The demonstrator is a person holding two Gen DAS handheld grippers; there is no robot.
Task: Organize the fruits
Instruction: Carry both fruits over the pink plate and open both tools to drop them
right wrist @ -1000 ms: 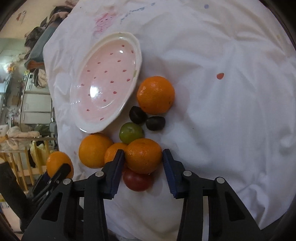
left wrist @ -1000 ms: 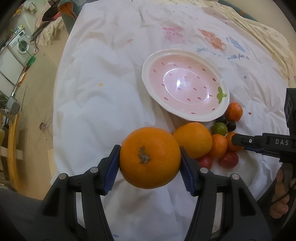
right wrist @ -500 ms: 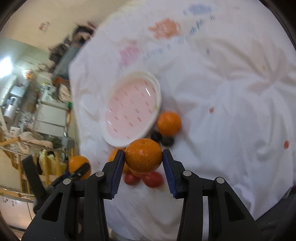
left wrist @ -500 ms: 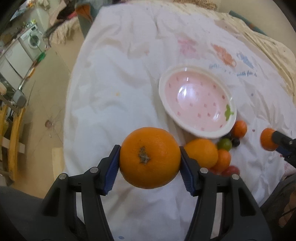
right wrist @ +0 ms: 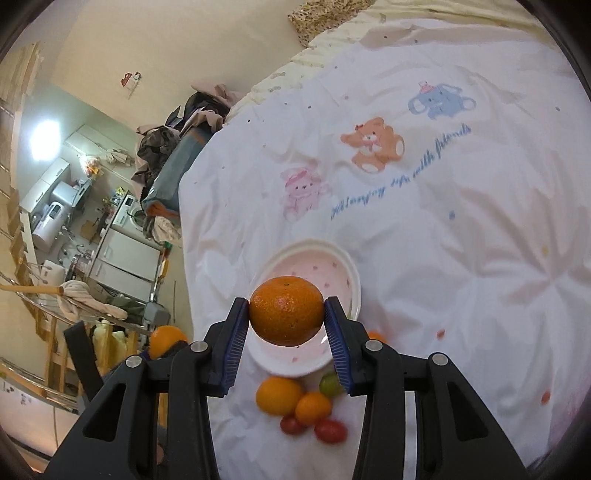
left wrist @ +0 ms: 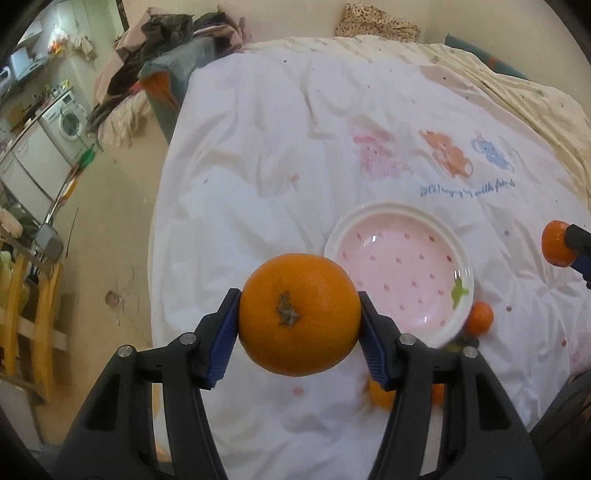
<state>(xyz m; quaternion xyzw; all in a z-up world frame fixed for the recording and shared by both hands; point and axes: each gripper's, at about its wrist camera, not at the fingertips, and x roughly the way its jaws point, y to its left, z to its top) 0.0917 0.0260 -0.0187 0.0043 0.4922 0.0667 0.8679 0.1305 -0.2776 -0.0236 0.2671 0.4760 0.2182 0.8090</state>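
My left gripper [left wrist: 298, 325] is shut on a large orange [left wrist: 298, 314], held in the air just left of the pink strawberry-pattern plate [left wrist: 399, 273]. My right gripper [right wrist: 287, 325] is shut on a smaller orange [right wrist: 286, 309], hanging above the same plate [right wrist: 314, 273]. That smaller orange [left wrist: 556, 243] also shows at the right edge of the left wrist view. On the sheet below the plate lie two oranges [right wrist: 279, 395] [right wrist: 313, 408], a green fruit [right wrist: 330, 384] and two red tomatoes [right wrist: 330, 431]. Another orange [left wrist: 479, 318] rests against the plate's right rim.
The plate and fruit sit on a white bed sheet [left wrist: 277, 166] printed with cartoon animals. The sheet's left edge drops to a beige floor [left wrist: 118, 229]. A washing machine [left wrist: 68, 118], a pile of clothes [left wrist: 162, 33] and wooden furniture [left wrist: 33, 306] stand beyond it.
Both grippers have risen with their oranges. The right gripper lifted its orange off the fruit pile and tilted up, so the plate and fruit now look smaller and lower.
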